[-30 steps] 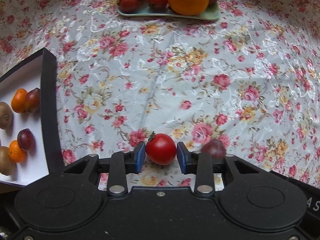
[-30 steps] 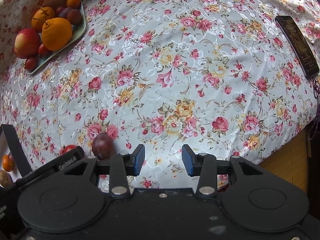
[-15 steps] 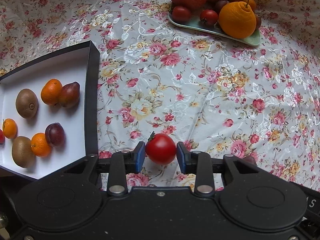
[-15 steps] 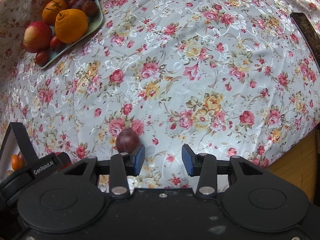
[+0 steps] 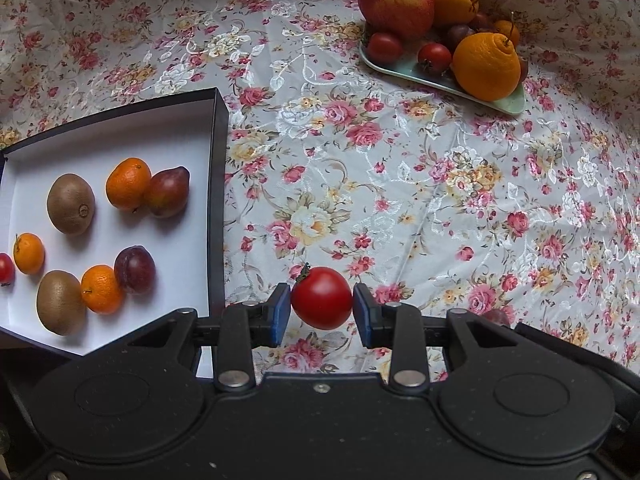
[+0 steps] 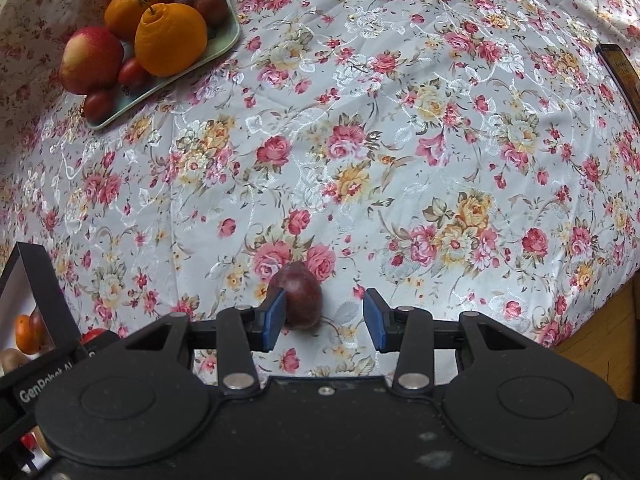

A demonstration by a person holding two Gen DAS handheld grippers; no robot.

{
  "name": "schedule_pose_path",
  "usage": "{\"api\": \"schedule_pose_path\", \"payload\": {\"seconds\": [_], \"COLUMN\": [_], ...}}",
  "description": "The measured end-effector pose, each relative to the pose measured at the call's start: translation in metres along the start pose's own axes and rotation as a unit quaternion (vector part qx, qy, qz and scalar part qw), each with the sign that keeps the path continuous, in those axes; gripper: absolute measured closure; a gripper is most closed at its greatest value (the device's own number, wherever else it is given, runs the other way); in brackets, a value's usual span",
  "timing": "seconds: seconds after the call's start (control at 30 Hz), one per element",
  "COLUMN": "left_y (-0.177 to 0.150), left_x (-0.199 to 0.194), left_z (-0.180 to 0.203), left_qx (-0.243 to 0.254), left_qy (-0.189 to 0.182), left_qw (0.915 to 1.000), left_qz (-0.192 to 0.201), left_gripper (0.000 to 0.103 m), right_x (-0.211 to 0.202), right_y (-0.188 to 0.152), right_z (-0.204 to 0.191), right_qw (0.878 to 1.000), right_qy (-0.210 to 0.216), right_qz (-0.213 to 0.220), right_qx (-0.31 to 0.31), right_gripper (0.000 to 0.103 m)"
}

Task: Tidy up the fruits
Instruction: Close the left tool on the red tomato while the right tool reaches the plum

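My left gripper (image 5: 321, 314) is shut on a red tomato (image 5: 321, 298), held above the floral cloth just right of the black-walled white box (image 5: 215, 208). Inside the box lie kiwis (image 5: 71, 203), mandarins (image 5: 128, 184), dark plums (image 5: 135, 269) and a small tomato at its left edge. My right gripper (image 6: 324, 319) is open, with a dark purple plum (image 6: 298, 299) on the cloth beside its left pad (image 6: 274, 319). A pale green plate (image 5: 440, 76) at the back holds an apple, oranges, tomatoes and plums; the right wrist view shows the plate (image 6: 218, 46) at top left.
A dark phone (image 6: 622, 76) lies near the table's right edge, where wooden floor (image 6: 600, 328) shows below the cloth. The box corner (image 6: 40, 280) and the left gripper's body (image 6: 48, 376) sit at the lower left of the right wrist view.
My left gripper has lifted and swung left with the tomato, so more of the box shows. My right gripper has moved left to the plum, which now lies by its left pad.
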State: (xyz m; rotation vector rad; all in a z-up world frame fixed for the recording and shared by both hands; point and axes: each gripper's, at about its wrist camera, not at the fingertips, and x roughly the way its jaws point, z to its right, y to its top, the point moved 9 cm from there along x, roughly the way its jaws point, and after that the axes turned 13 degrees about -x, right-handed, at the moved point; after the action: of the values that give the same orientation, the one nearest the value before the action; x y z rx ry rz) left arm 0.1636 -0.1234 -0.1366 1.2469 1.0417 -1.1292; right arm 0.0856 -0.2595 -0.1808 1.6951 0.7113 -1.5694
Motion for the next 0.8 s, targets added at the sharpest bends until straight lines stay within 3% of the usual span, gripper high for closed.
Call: {"api": "schedule_pose_path", "payload": {"seconds": [0.33,0.8], "left_y": [0.004,0.007], "left_x": [-0.004,-0.006], "left_z": [-0.008,-0.017], "left_qx": [-0.007,-0.018], "left_qy": [-0.009,-0.013], "left_qw": [0.9999,0.9998], "left_qz": [-0.002,-0.003], "left_gripper": [0.059,0.060], "right_x": [0.017,0.035], "right_y": [-0.006,-0.010], "right_z": [-0.019,-0.032], "right_qw": [0.999,0.999], "right_qy": [0.028,-0.014], "right_qz": [-0.030,-0.027], "right_qx": [0.003,-0.010], "right_gripper": [0.060,0.067]}}
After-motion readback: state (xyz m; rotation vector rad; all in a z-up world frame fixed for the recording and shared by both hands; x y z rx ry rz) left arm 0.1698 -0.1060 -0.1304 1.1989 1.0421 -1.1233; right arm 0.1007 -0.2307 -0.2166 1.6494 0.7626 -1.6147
